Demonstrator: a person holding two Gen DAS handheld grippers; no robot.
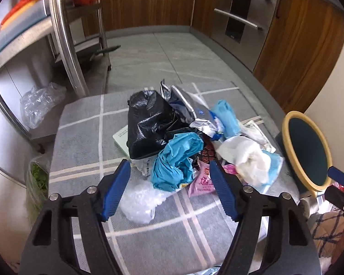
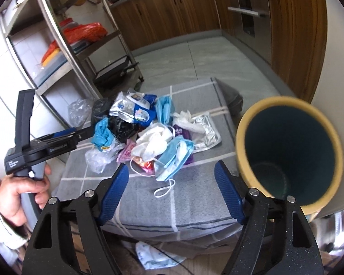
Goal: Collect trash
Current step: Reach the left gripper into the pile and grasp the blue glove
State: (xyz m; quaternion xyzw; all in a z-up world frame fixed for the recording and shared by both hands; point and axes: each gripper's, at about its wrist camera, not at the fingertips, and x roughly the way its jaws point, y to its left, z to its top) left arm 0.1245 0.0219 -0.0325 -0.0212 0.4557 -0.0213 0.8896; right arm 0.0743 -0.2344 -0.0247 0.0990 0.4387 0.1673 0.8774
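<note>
A heap of trash lies on a table covered with a grey checked cloth. In it are a black bag, crumpled blue plastic, white tissue, a pink wrapper and clear film. My left gripper hangs open just above the blue plastic, its pads clear of it. My right gripper is open over a blue face mask at the heap's near edge, touching nothing. A cream-rimmed bin with a dark inside stands at the table's right and looks empty.
A steel shelf rack stands at the left with an orange bag on it, and a clear bag lies at its foot. Wooden cabinets and steel drawers line the far side. A hand holds the left gripper's grip.
</note>
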